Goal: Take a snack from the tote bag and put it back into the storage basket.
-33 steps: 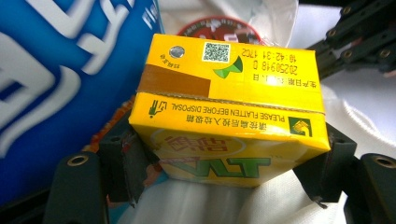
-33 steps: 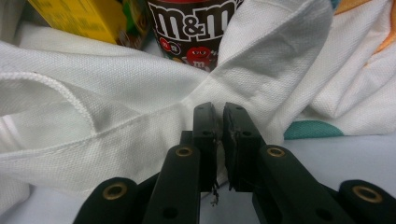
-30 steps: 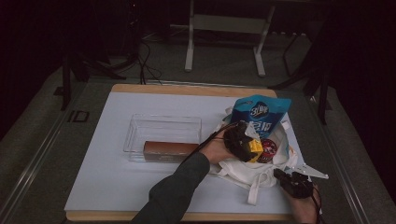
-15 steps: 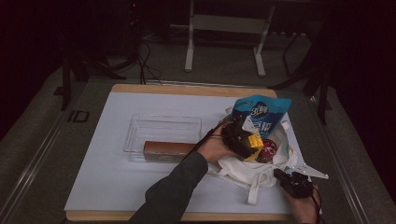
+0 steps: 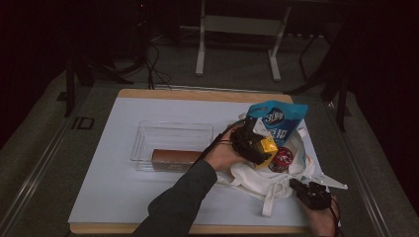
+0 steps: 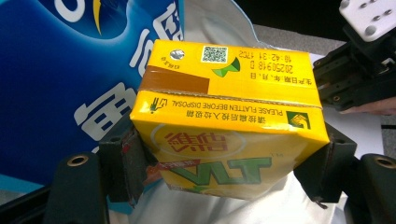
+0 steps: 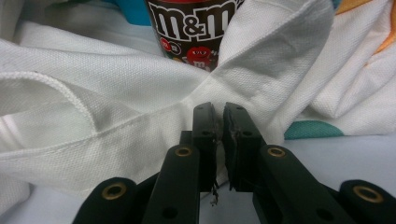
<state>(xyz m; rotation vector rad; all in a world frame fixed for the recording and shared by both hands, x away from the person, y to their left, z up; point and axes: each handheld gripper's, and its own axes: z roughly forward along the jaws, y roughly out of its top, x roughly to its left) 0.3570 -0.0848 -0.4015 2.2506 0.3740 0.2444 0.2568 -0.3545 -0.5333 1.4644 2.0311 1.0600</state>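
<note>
A yellow drink carton (image 6: pixel 224 135) is clamped by its sides in my left gripper (image 6: pixel 224 161), which hangs just above the open white cloth bag (image 5: pixel 259 180). In the high view this left gripper (image 5: pixel 251 143) holds the carton (image 5: pixel 267 147) in front of a blue snack pouch (image 5: pixel 277 120) that stands in the bag. A dark M&M's pack (image 7: pixel 198 23) lies inside the bag as well. My right gripper (image 7: pixel 220 135) is shut on the bag's hem (image 7: pixel 140 123) at the near right corner of the table, where the high view shows this right gripper (image 5: pixel 306 190).
A clear plastic tray (image 5: pixel 170 134) sits at the middle of the white table top (image 5: pixel 108 187), with a long brown box (image 5: pixel 175 157) at its near edge. The person's left sleeve (image 5: pixel 180 202) crosses the table's front. Beyond the table are dark floor and stand legs.
My left gripper has lifted the yellow carton a little, up from the bag's mouth. The right gripper has kept still on the hem.
</note>
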